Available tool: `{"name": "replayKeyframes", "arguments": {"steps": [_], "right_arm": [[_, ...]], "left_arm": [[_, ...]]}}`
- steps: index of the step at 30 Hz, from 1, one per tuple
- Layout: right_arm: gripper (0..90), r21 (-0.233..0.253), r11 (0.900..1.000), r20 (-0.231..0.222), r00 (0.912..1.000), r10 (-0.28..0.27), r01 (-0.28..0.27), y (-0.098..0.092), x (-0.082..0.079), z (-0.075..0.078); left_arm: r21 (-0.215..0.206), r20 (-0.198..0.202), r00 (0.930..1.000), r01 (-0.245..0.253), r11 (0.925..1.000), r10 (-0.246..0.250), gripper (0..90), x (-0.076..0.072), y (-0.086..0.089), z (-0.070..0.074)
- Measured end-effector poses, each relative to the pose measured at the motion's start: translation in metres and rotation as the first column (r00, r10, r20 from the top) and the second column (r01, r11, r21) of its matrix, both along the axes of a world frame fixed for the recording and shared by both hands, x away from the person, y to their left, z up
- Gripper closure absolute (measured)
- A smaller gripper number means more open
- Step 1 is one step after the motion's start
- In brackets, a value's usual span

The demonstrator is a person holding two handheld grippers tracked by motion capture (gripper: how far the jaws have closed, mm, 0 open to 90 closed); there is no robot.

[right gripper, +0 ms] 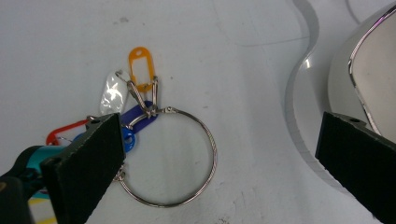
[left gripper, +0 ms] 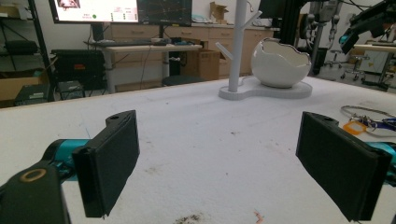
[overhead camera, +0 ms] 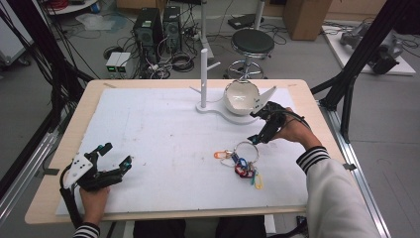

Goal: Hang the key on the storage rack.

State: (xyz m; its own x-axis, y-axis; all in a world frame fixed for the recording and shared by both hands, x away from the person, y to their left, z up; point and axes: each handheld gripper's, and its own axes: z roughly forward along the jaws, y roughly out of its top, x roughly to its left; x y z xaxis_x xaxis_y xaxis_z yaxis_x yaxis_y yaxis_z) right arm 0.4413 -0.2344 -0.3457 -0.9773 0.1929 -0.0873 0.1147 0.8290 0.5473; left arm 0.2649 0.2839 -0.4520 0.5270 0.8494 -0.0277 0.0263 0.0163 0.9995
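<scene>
Item: thin steel key ring with coloured plastic tags (right gripper: 175, 156). My right gripper (overhead camera: 261, 130) hovers above it, jaws wide, empty (left gripper (overhead camera: 115, 157) likewise). Risk: flat wire slips my pinch.

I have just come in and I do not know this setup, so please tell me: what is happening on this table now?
A person sits at a table with a gripper in each hand. The right gripper hovers open above a metal key ring with coloured tags, which lies flat on the white mat beside a white stand with an egg-shaped bowl. Nothing is gripped yet. The left gripper rests open near the table's front left edge, away from the ring.
</scene>
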Motion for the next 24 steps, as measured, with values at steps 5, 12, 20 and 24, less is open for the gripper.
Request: {"name": "replayKeyframes", "arguments": {"steps": [5,12,20,24], "right_arm": [[1.6,-0.047,0.999,-0.012,0.9998,0.017,-0.017,0.005,0.006,-0.010],[1.8,-0.116,0.993,-0.028,0.9994,0.019,-0.022,0.011,0.011,-0.020],[5.8,-0.176,0.983,-0.046,0.9978,0.047,-0.054,0.020,0.015,-0.030],[6.9,-0.211,0.976,-0.076,0.9967,0.030,-0.045,0.023,0.018,-0.038]], "left_arm": [[0.000,0.000,1.0000,0.000,1.0000,0.000,13.9,0.000,0.000,0.000],[0.001,0.000,1.0000,0.000,1.0000,0.000,13.9,0.000,0.000,0.000],[0.000,-0.001,1.0000,0.000,1.0000,0.000,13.9,0.000,0.000,0.000],[-0.002,-0.001,1.0000,-0.001,1.0000,0.001,13.9,0.000,0.000,0.000]]}}
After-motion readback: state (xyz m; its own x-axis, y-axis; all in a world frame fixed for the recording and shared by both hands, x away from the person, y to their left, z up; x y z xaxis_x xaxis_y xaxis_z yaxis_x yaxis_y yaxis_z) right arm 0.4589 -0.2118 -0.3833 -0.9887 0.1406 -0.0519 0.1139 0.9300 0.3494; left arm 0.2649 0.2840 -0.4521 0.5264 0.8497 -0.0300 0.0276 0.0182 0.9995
